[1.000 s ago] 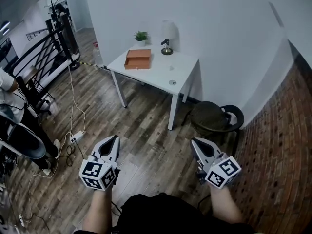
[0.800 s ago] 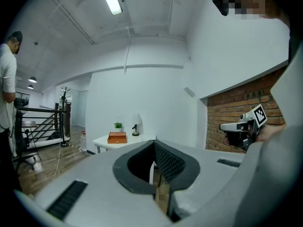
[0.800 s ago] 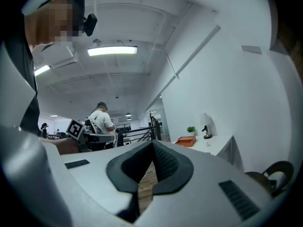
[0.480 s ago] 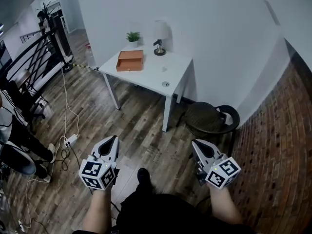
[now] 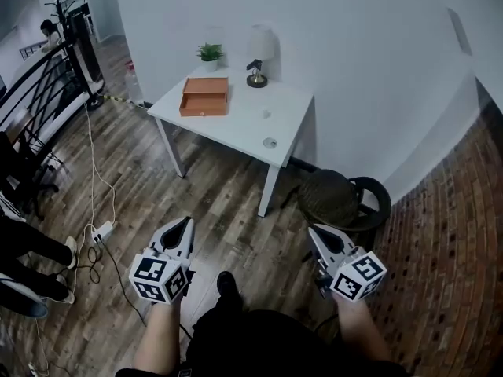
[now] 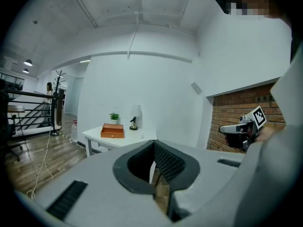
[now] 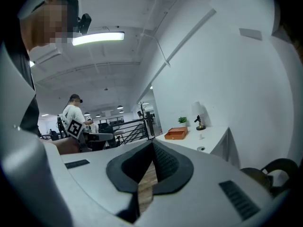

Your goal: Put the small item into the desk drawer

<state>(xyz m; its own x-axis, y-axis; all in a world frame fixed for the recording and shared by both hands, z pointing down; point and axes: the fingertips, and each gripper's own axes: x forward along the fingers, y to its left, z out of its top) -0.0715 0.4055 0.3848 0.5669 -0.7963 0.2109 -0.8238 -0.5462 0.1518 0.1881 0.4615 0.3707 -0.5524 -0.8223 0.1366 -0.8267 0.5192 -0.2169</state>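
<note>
A white table (image 5: 292,107) stands against the far wall. On its back left part sits an orange-brown drawer box (image 5: 204,96), also seen in the left gripper view (image 6: 112,130) and the right gripper view (image 7: 176,134). A small white item (image 5: 267,114) lies near the table's middle, and a small round grey item (image 5: 270,142) near its front edge. My left gripper (image 5: 186,221) and right gripper (image 5: 313,228) are held low over the wooden floor, well short of the table. Both are shut with nothing between the jaws.
A potted plant (image 5: 209,52) and a small lamp (image 5: 259,49) stand at the table's back. A dark round chair (image 5: 342,195) sits right of the table. A power strip with cables (image 5: 98,230) lies on the floor at left, by a black railing (image 5: 31,108) and standing people (image 5: 16,242). A brick wall (image 5: 448,250) runs along the right.
The view has shifted toward the table and a shoe has come into view below. Both grippers keep their pose and stay shut.
</note>
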